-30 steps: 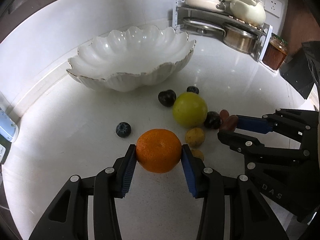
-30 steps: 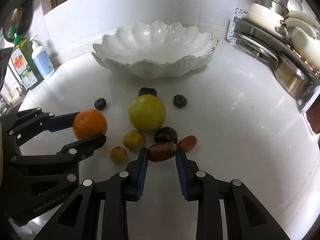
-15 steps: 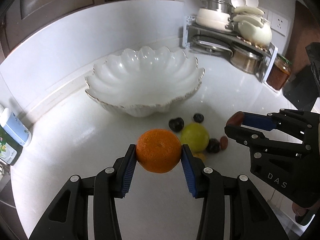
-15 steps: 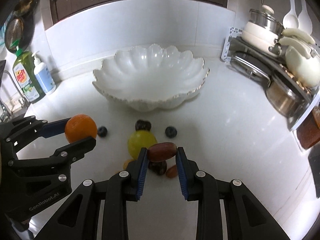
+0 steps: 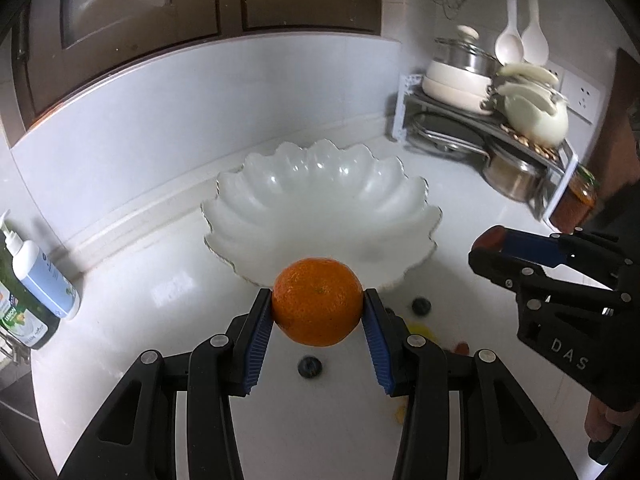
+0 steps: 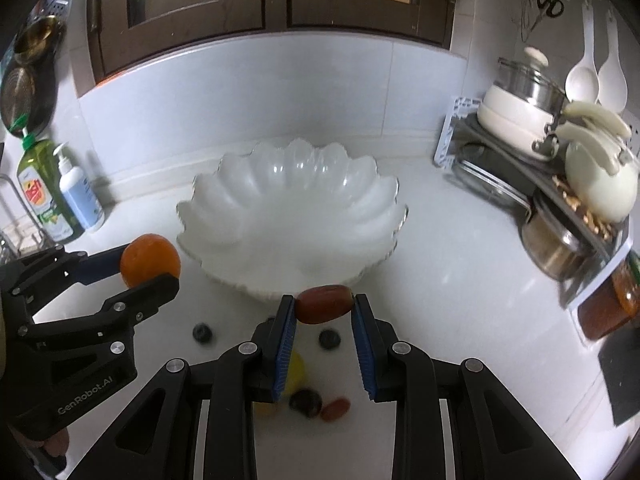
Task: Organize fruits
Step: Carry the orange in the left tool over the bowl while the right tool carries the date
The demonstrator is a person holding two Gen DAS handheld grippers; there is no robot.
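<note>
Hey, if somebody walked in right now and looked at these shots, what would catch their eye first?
Probably the bright orange clamped in the left gripper, held up just in front of the big white scalloped bowl in the middle of the counter. Next, the reddish-brown date pinched in the right gripper, also raised near the bowl's front rim.

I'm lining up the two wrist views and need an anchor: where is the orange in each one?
Left wrist view: the orange sits at centre, clamped between the left gripper fingers, in front of the bowl's near rim.
Right wrist view: the orange is at the left edge, held by the left gripper, left of the bowl.
Shared landmark: the white scalloped bowl.
</note>
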